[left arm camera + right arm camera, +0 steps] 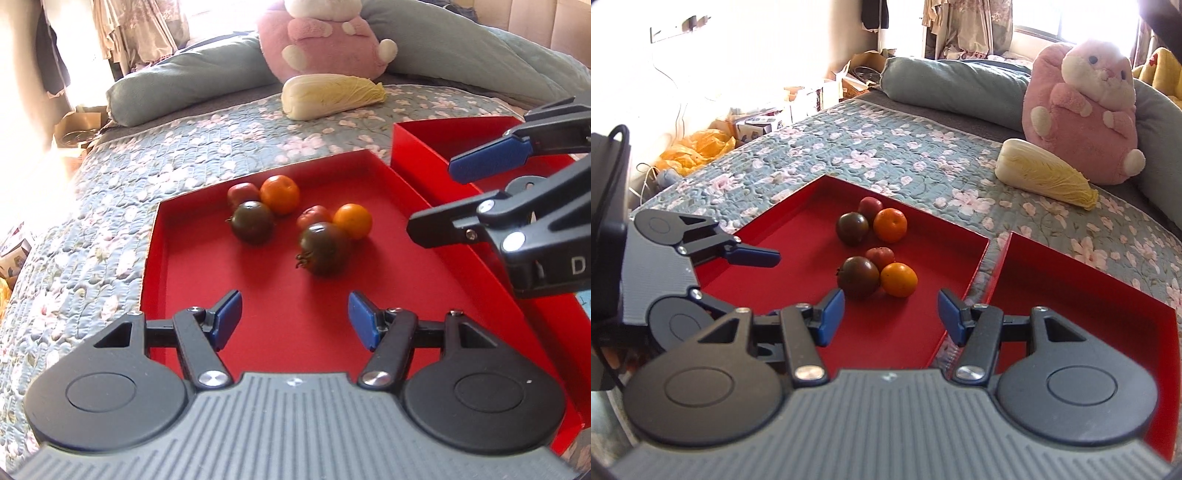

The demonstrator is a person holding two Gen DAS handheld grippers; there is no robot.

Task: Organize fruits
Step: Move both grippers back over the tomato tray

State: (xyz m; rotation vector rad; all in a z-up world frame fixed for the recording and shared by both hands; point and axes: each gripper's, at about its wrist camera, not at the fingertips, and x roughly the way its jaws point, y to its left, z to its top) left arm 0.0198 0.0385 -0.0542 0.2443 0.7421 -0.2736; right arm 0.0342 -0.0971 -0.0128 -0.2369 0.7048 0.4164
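Note:
Two groups of fruit lie in a red tray (pixel 192 266) (pixel 798 225) on the bed. The far group has a dark tomato (pixel 252 221) (pixel 852 228), an orange (pixel 280 194) (pixel 890 225) and a red fruit (pixel 242 194) (pixel 870 207). The near group has a dark tomato (pixel 323 248) (pixel 858 277), an orange (pixel 352 220) (pixel 899 279) and a red fruit (pixel 314 217) (pixel 880 255). My left gripper (pixel 294 319) (pixel 753 273) is open and empty, just short of the near group. My right gripper (pixel 891 317) (pixel 432 195) is open and empty over the tray's right edge.
A second red tray (pixel 413 147) (pixel 1108 295) lies to the right, with nothing seen in it. A napa cabbage (pixel 332 96) (pixel 1045 173), a pink plush toy (pixel 321 37) (pixel 1078 114) and grey-blue pillows (pixel 953 85) lie further back on the floral quilt (pixel 92 206).

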